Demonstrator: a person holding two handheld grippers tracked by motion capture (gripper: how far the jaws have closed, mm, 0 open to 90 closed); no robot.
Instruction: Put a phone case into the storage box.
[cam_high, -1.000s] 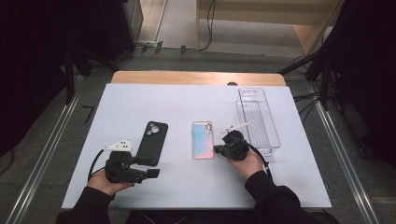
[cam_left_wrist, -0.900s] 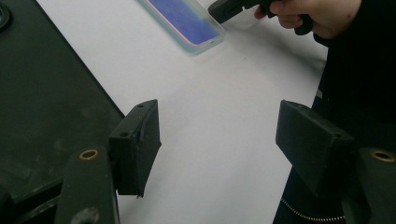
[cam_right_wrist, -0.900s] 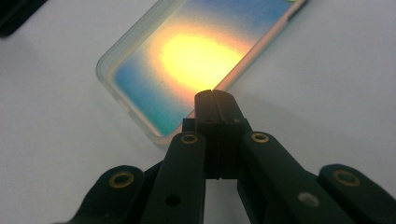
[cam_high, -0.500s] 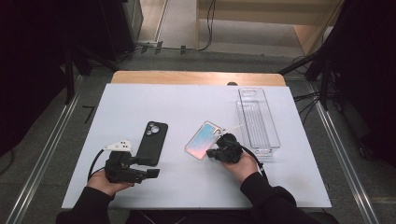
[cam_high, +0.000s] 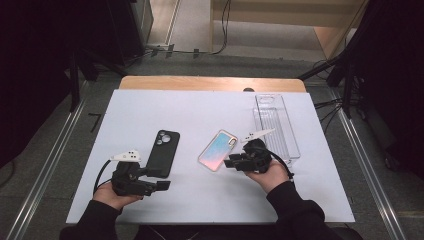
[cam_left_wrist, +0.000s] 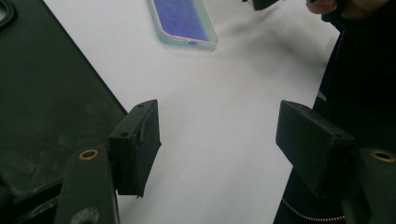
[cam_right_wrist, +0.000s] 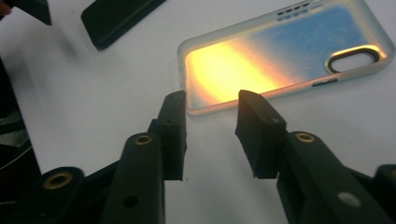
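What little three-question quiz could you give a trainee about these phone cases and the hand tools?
1. True or false: the iridescent phone case lies inside the clear tray.
2. Which tool is nearest the black phone case? A) left tool B) right tool
3. Is anything clamped between the right tool's jaws?

Key:
1. False; it lies on the white table, beside the tray.
2. A.
3. No; the jaws have just been opening and stand apart, the iridescent case just beyond their tips.
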